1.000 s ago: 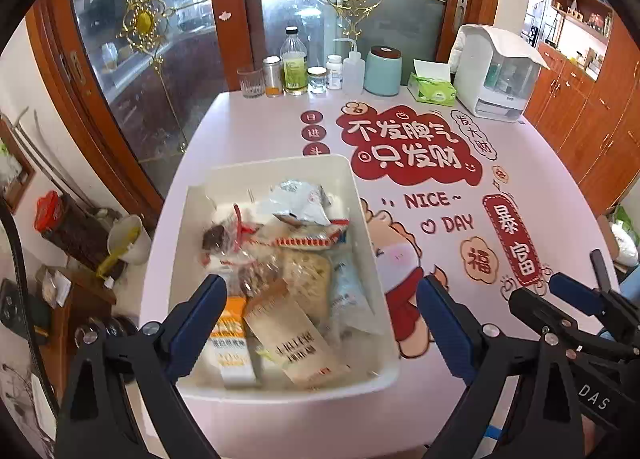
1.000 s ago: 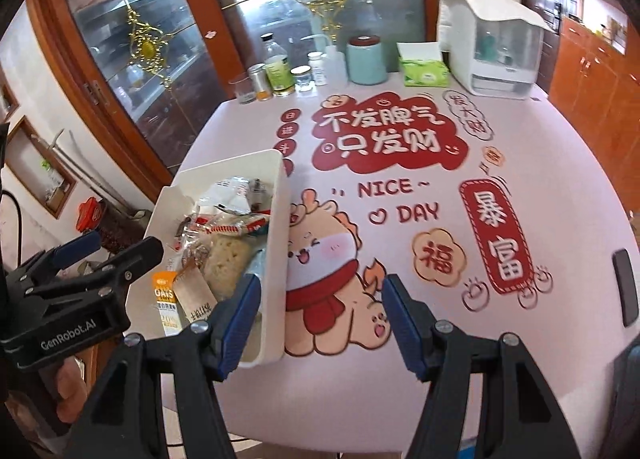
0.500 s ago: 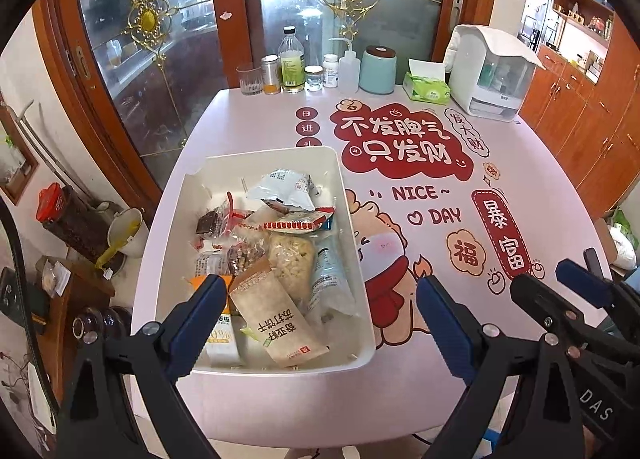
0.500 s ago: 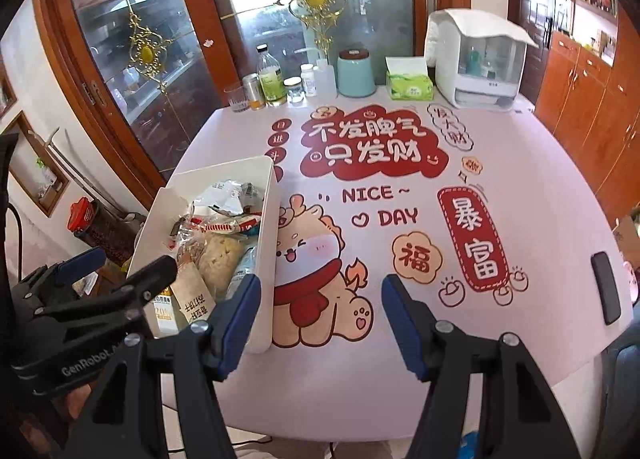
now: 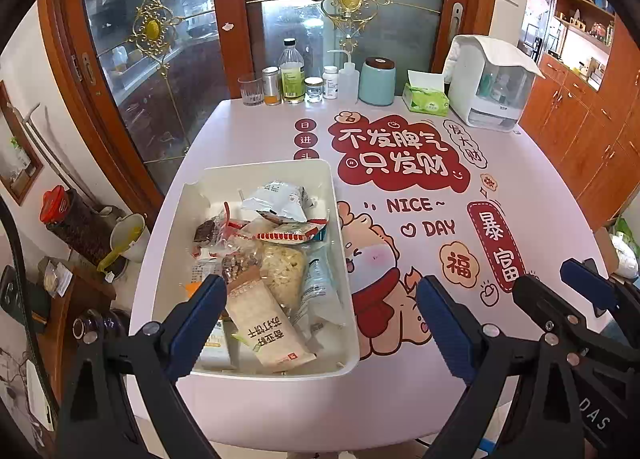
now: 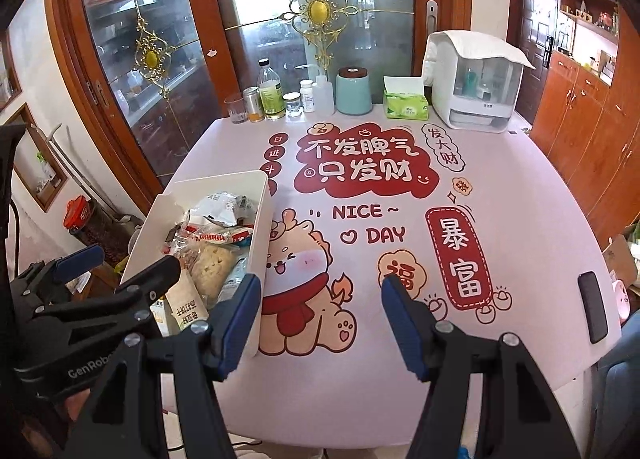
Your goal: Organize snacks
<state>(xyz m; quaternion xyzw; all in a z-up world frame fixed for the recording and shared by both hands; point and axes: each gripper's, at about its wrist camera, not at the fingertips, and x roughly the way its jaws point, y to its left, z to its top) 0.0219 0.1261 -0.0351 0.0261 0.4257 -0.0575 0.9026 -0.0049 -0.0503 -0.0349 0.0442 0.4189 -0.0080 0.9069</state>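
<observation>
The big pink desk [image 5: 248,139] has a red and white cartoon sticker with a little dragon and the words NICE DAY. My white bin [image 5: 264,175] sits on the left part of the desk, near the front edge. It is full of snacks [image 5: 276,259] all piled up. I can see a beige packet with red writing [image 5: 266,325] lying at the front of the pile, a see-through bag of pale flakes [image 5: 284,271] just behind it, a red and white packet [image 5: 286,235] across the middle and a silver bag [image 5: 278,201] at the back.

At the far edge of the desk stands a white box with a clear front [image 5: 490,85]. Beside it is a green tissue pack [image 5: 425,99], then a teal jar with a brown lid [image 5: 377,81], then a row of small bottles and a drinking glass [image 5: 251,90]. A black phone [image 6: 593,307] lies flat near the right edge of the desk.

My left tongs [image 5: 320,319] are spread wide and hold nothing. They hang over the front of the bin. My right tongs [image 6: 320,317] are spread wide too, with nothing in them. They hang over the dragon picture, just to the right of the bin.
</observation>
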